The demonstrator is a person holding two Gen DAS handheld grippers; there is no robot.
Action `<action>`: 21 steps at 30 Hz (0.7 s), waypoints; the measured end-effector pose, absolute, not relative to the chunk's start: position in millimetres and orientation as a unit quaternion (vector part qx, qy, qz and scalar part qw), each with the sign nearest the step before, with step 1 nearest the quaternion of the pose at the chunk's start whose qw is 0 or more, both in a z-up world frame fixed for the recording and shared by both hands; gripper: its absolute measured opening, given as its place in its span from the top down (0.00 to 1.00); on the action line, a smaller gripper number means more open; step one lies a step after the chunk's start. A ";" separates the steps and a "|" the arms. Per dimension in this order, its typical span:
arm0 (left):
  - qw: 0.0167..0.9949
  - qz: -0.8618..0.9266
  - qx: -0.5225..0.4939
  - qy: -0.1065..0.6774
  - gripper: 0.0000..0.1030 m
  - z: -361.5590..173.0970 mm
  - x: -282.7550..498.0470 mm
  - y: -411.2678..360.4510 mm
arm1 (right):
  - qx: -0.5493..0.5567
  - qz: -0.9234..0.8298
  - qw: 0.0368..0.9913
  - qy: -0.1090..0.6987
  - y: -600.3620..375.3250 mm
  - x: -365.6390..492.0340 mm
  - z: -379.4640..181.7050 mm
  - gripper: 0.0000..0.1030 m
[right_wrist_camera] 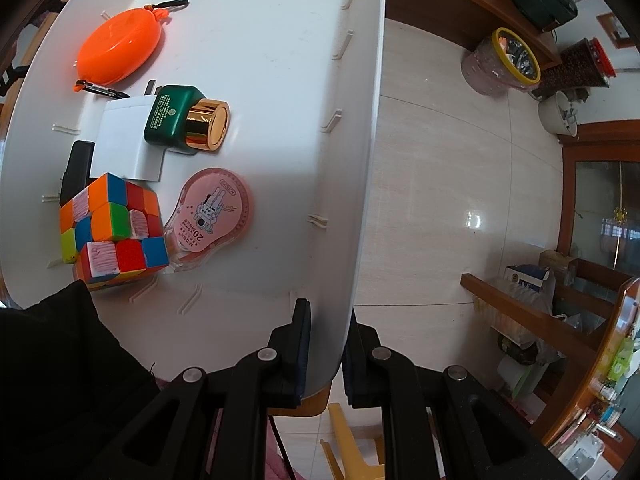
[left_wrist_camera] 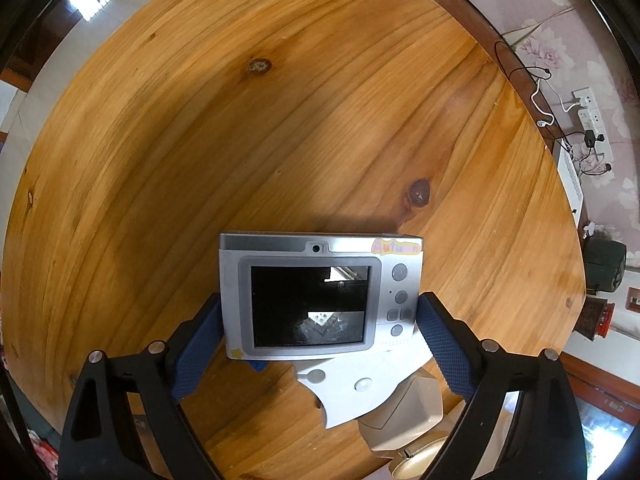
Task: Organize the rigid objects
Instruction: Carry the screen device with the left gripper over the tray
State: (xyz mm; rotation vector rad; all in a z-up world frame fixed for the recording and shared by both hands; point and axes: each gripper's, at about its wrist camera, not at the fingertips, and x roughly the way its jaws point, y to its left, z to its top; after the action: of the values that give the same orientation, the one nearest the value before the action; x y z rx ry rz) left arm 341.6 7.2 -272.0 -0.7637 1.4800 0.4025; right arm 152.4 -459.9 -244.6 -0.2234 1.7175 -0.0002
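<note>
Left wrist view: the left gripper (left_wrist_camera: 320, 320) clamps a silver digital camera (left_wrist_camera: 316, 296) by its short sides, blue pads (left_wrist_camera: 444, 344) pressed against each end, screen facing the lens. The camera is at 6 o'clock over a round wooden table (left_wrist_camera: 240, 120), with a white flat piece (left_wrist_camera: 360, 384) just below it.

Right wrist view: the right gripper (right_wrist_camera: 326, 360) pinches the rim of a white bin (right_wrist_camera: 360, 160), one finger inside, one outside. In the bin, from 10 to 8 o'clock, lie an orange case (right_wrist_camera: 120, 46), a green bottle with a gold cap (right_wrist_camera: 188, 120), a white charger (right_wrist_camera: 124, 140), a pink tape dispenser (right_wrist_camera: 212, 216) and a puzzle cube (right_wrist_camera: 112, 232).
</note>
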 end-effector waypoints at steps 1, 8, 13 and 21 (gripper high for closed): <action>0.654 0.178 -0.340 0.653 0.09 -272.4 341.6 7.9 | -0.098 0.000 0.648 0.755 -460.3 152.0 -244.4 0.86; 0.650 0.178 -0.350 0.650 0.09 -271.3 331.9 13.4 | -0.094 0.002 0.648 0.755 -462.4 150.8 -243.9 0.86; 0.645 0.177 -0.361 0.650 0.09 -267.1 315.8 16.8 | -0.097 0.007 0.652 0.752 -462.2 148.9 -242.5 0.86; 0.643 0.174 -0.357 0.654 0.09 -255.6 283.2 10.3 | -0.101 0.016 0.663 0.742 -460.6 141.9 -239.2 0.86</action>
State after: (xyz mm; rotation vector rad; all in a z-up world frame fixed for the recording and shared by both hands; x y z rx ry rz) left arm 283.2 10.3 -255.6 -0.8142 1.4901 0.3970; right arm 141.9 -460.6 -239.2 -0.2285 1.6772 0.0370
